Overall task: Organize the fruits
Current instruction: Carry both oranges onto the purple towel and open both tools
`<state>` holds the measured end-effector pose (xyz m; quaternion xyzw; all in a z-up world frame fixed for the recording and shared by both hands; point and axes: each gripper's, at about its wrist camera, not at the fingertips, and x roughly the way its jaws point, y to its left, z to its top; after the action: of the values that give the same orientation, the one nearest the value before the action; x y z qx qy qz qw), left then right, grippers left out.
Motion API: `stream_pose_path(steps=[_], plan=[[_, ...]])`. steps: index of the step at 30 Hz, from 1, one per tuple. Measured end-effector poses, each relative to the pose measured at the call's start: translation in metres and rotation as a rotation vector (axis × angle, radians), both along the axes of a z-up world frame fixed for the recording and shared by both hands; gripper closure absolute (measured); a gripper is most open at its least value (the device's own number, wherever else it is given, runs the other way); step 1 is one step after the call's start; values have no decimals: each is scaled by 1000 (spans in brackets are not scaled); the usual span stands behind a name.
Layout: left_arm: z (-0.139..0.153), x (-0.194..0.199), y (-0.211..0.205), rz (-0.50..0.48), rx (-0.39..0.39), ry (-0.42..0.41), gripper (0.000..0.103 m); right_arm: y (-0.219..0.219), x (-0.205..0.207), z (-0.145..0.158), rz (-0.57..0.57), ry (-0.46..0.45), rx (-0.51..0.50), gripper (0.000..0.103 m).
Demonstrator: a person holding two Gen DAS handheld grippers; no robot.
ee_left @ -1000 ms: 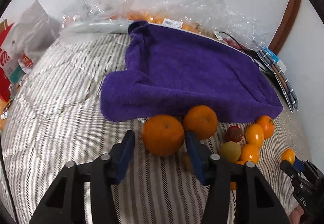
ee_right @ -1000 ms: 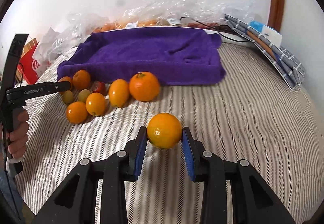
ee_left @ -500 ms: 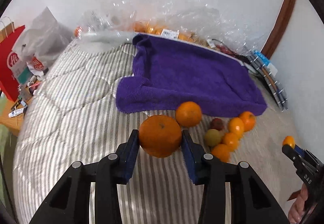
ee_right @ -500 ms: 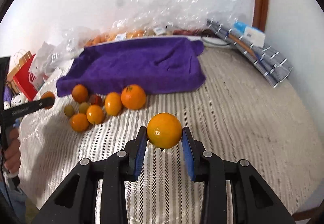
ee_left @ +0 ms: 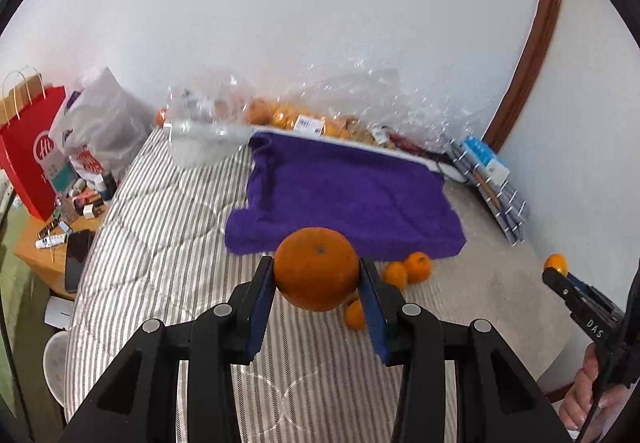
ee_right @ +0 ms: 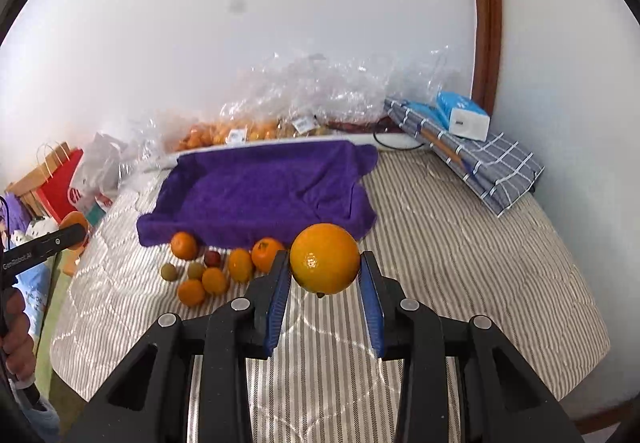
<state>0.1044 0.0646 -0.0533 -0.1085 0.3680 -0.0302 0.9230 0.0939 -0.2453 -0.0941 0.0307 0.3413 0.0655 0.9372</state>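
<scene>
My left gripper (ee_left: pixel 317 283) is shut on a large dark orange (ee_left: pixel 316 267) and holds it high above the striped bed. My right gripper (ee_right: pixel 325 270) is shut on a lighter orange (ee_right: pixel 325 258), also lifted above the bed. A purple towel (ee_right: pixel 268 187) lies spread near the wall, also in the left wrist view (ee_left: pixel 344 199). Several small oranges and other fruits (ee_right: pixel 214 267) lie loose in front of the towel's near edge. In the left wrist view a few of them (ee_left: pixel 416 266) show behind my held orange.
Clear plastic bags of fruit (ee_right: pixel 256 129) lie along the wall behind the towel. A folded checked cloth with a blue box (ee_right: pixel 468 147) lies at the back right. A red paper bag (ee_left: pixel 28 147) and a cluttered side table (ee_left: pixel 60 227) stand left of the bed.
Both grippers have risen higher above the bed with their oranges; the towel and loose fruit now look farther away. A second earlier, the left gripper was open around its orange.
</scene>
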Motion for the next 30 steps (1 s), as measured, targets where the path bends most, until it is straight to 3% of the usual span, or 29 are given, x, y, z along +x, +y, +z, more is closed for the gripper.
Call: stream_pose_path(steps=[9,25,30], plan=[[30,22,2,3,-11,-42,64,6,18,19,-1,-29,-4,69],[22,125,14,27,14,-26,64,44,131,16,53,-13,-10,69],[8,163,19,23,-17,-7,64,48,167,5,53,-3,-19,69]])
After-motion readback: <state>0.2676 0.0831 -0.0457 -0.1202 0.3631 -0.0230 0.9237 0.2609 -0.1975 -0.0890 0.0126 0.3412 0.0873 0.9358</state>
